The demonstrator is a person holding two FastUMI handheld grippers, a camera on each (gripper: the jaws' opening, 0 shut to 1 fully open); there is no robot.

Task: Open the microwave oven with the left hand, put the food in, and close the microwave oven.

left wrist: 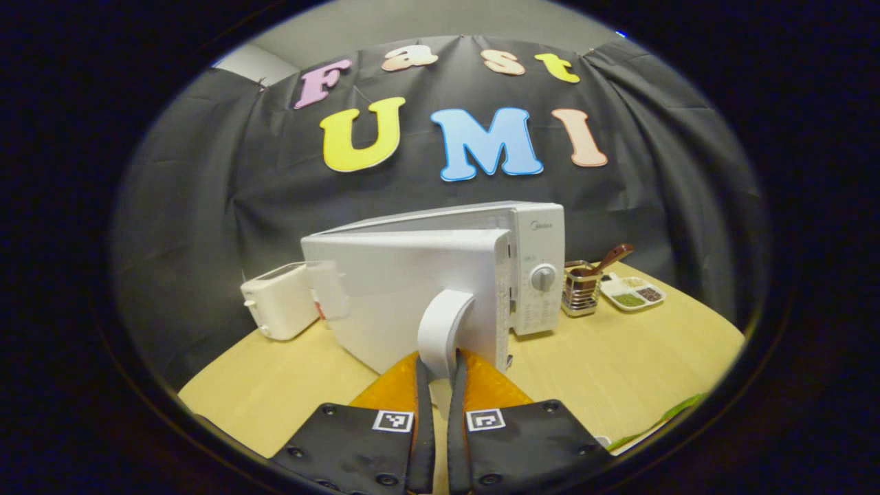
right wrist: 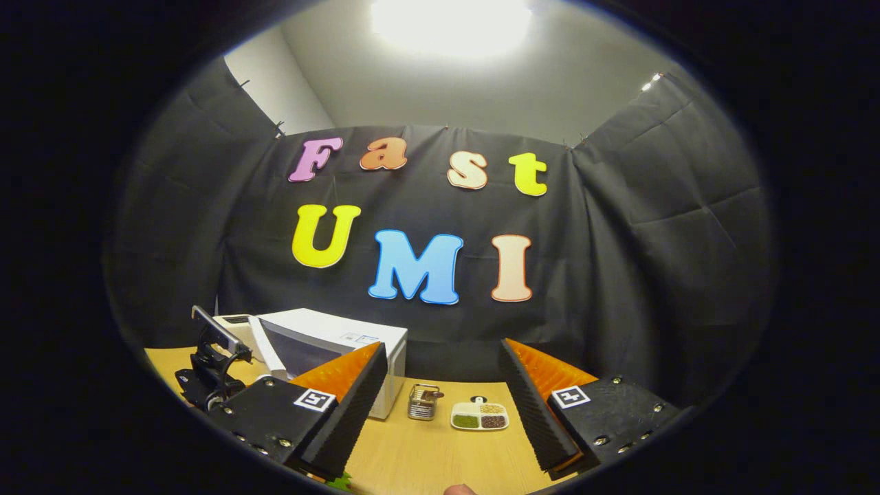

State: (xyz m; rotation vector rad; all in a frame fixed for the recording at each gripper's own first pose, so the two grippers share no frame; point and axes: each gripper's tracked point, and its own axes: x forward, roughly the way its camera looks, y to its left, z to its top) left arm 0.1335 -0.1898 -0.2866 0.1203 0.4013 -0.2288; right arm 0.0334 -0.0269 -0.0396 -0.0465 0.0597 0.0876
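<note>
You had your left hand-held gripper (left wrist: 440, 375) clamped on the microwave's (left wrist: 536, 268) door handle (left wrist: 440, 330), with the door (left wrist: 405, 302) swung partly open: the opening step was under way. Your right hand-held gripper (right wrist: 440, 405) was spread wide and empty, right of the microwave. The sectioned food tray (right wrist: 479, 415) lay on the table (right wrist: 412, 460) right of the microwave. Next, probably, you needed the door wider, then the tray fetched.

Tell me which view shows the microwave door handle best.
Left gripper view: the door handle sits close and centered, pinched between the left tongs. The right gripper view shows the microwave small and far off, door swung partly open, the handle too small to make out behind the right tongs.
</note>
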